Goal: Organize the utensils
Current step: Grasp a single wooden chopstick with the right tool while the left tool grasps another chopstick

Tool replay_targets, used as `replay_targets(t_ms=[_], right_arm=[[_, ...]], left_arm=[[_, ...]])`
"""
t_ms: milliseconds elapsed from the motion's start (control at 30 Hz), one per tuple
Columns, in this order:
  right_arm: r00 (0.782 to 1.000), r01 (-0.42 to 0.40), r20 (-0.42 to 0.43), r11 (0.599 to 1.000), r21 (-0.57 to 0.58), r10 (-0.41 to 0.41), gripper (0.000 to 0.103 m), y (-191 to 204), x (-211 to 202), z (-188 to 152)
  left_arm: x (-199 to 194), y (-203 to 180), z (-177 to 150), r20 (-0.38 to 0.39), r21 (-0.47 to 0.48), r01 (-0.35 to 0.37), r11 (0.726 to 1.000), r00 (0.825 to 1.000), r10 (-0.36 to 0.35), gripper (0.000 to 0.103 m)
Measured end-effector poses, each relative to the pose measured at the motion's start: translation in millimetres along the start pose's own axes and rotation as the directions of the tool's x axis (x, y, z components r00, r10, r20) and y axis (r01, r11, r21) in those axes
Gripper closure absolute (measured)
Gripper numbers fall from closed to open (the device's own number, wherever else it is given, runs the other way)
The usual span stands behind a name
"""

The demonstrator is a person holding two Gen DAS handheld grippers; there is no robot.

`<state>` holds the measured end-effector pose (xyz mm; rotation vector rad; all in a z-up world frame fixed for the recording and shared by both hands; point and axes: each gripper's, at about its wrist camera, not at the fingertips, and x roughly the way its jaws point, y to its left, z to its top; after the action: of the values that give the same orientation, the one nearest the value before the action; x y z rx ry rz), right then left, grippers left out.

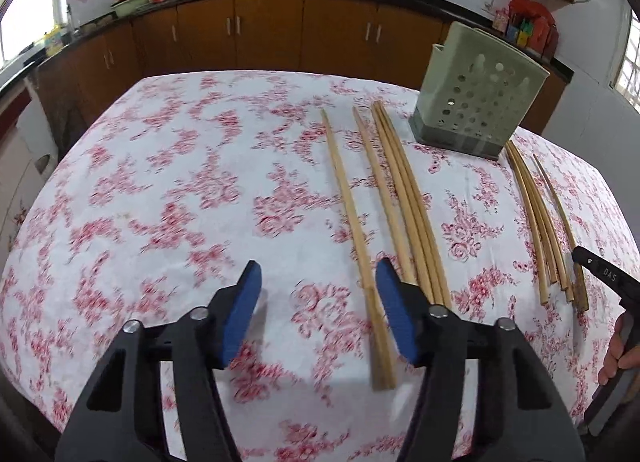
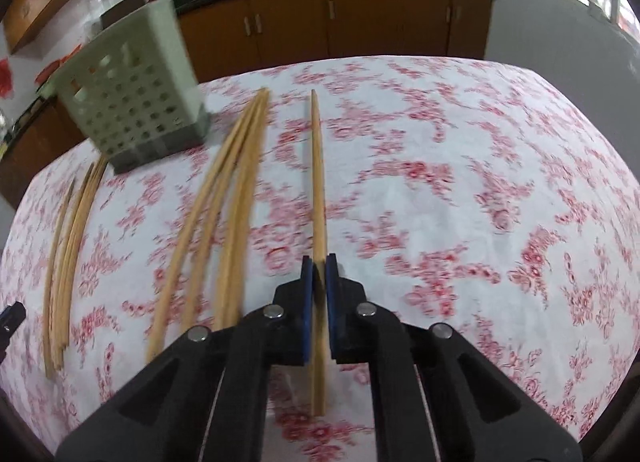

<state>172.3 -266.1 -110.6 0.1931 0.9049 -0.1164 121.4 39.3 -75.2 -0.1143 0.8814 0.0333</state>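
Left claw (image 1: 318, 282) gapes, empty, above the floral worktop (image 1: 180, 182). Loose chopsticks (image 1: 404, 202) lie left and right of the perforated holder (image 1: 476, 102); roughly ten, exact count uncertain. Right claw (image 2: 319, 274) pinches one chopstick (image 2: 318, 182) near its thick end. Judged light, stiff, smooth, prone to pivot.

Bare tablecloth (image 1: 180, 182) left of chopsticks (image 1: 404, 198); holder (image 1: 476, 102) far right.

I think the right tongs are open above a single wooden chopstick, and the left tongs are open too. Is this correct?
Not quite. The right tongs are shut on the single wooden chopstick, its blue pads pressed against both sides, as the right wrist view shows. The left tongs are indeed open, with a wide gap between the pads, holding nothing.
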Motion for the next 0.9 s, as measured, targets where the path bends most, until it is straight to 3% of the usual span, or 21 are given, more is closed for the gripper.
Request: replay_targets(t_ms=[100, 333, 400, 667, 900], right_arm=[[1.000, 0.004, 0.006, 1.000, -0.017, -0.004, 0.095, -0.1, -3.8, -3.1], [1.000, 0.003, 0.007, 0.999, -0.040, -0.002, 0.095, 4.1, 0.6, -1.8], [1.000, 0.003, 0.005, 0.999, -0.046, -0.003, 0.095, 5.0, 2.5, 0.7], [1.000, 0.012, 0.018, 0.999, -0.048, -0.011, 0.095, 4.4, 16.5, 28.0], [0.999, 0.009, 0.031, 0.999, -0.047, -0.007, 0.095, -1.2, 22.2, 27.0]], left_arm=[[7.6, -8.5, 7.5, -0.015, 0.016, 0.022, 1.000, 1.000, -0.022, 0.053], [32.8, -24.7, 8.9, -0.074, 0.092, -0.017, 0.996, 0.997, 0.024, 0.089], [36.3, -27.9, 12.9, -0.074, 0.112, -0.024, 0.993, 0.997, 0.033, 0.093], [61.7, -2.1, 50.3, -0.034, 0.086, -0.067, 0.994, 0.997, 0.070, 0.095], [52.1, 10.8, 36.1, -0.017, 0.096, -0.004, 0.995, 1.000, 0.005, 0.094]])
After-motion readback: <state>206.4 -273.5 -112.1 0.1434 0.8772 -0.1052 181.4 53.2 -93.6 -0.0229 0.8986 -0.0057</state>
